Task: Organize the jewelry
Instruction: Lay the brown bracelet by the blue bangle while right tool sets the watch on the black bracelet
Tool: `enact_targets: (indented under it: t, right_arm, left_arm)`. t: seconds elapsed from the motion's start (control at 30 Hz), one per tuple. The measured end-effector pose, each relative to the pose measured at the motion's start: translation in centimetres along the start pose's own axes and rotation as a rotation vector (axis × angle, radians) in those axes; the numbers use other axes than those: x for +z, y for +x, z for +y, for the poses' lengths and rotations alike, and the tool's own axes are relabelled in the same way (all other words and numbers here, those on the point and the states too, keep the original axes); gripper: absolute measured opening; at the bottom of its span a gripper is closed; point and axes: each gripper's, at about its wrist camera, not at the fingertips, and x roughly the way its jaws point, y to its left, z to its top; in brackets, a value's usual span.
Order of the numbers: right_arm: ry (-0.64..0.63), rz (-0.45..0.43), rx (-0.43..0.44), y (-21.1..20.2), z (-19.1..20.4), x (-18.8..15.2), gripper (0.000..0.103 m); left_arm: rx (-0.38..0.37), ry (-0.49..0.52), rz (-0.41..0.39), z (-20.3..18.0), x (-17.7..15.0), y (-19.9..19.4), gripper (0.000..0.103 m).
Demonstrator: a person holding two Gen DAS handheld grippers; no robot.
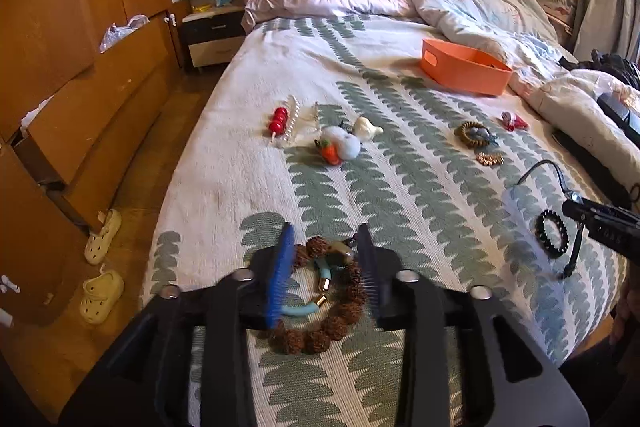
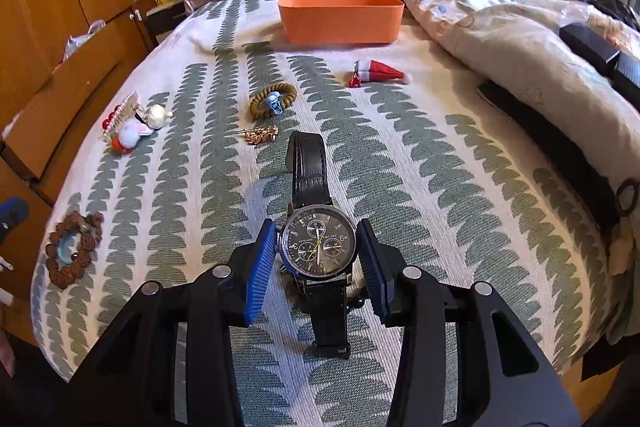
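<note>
A brown bead bracelet (image 1: 320, 333) with a turquoise horn piece lies on the patterned bedspread (image 1: 400, 211) between the fingers of my left gripper (image 1: 325, 239). The jaws stand open around it and the pads do not press it. In the right wrist view the same bracelet (image 2: 74, 247) sits at the far left. My right gripper (image 2: 317, 227) is shut on the case of a black watch (image 2: 318, 245), whose straps hang free. A black bead bracelet (image 1: 552, 233) lies just below that gripper (image 1: 580, 211). The orange basket (image 2: 340, 23) stands further up the bed.
Loose pieces lie mid-bed: red beads (image 1: 279, 121), a fluffy charm (image 1: 338, 145), an olive coil bracelet with a blue skull (image 2: 274, 99), a gold chain (image 2: 260, 135), a Santa-hat charm (image 2: 380, 71). A crumpled duvet (image 2: 500, 27) fills the right. The wooden wardrobe (image 1: 80, 67) and slippers (image 1: 102, 295) are left of the bed.
</note>
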Motion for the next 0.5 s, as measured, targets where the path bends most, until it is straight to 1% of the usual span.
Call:
enact_targets:
  t: [0.07, 0.1, 0.17, 0.2, 0.23, 0.3, 0.37, 0.4, 0.47, 0.5]
  right_arm:
    - [-0.023, -0.006, -0.042, 0.1, 0.3, 0.0, 0.045]
    - [-0.026, -0.01, -0.048, 0.1, 0.3, 0.1, 0.048]
    - [-0.017, -0.024, -0.045, -0.1, 0.1, 0.2, 0.059]
    - [-0.011, -0.033, -0.046, -0.3, -0.1, 0.3, 0.069]
    - [-0.004, -0.051, -0.052, -0.6, -0.3, 0.4, 0.074]
    - [0.004, -0.088, -0.056, -1.3, -0.7, 0.7, 0.076]
    - [0.022, -0.107, -0.053, -1.6, -1.1, 1.0, 0.076]
    - [0.039, -0.112, -0.038, -1.6, -1.4, 1.1, 0.076]
    - [0.058, -0.122, -0.007, -1.5, -1.8, 1.4, 0.076]
    - [0.067, -0.127, -0.005, -1.3, -1.9, 1.7, 0.076]
  left_arm:
    - [0.005, -0.003, -0.006, 0.2, 0.1, 0.0, 0.044]
    - [0.01, -0.006, -0.005, 0.3, 0.2, 0.1, 0.045]
    - [0.004, -0.024, 0.002, 0.8, 0.4, 0.3, 0.048]
    - [0.003, -0.03, 0.002, 0.9, 0.4, 0.3, 0.051]
    - [0.009, -0.036, -0.004, 1.2, 0.5, 0.4, 0.054]
    - [0.02, -0.047, -0.007, 1.7, 0.7, 0.5, 0.055]
    - [0.011, -0.065, 0.0, 2.3, 1.1, 0.8, 0.055]
    - [0.014, -0.074, 0.001, 2.5, 1.2, 0.9, 0.056]
    - [0.011, -0.09, 0.0, 3.1, 1.7, 1.1, 0.061]
    - [0.017, -0.097, 0.0, 3.4, 1.9, 1.3, 0.069]
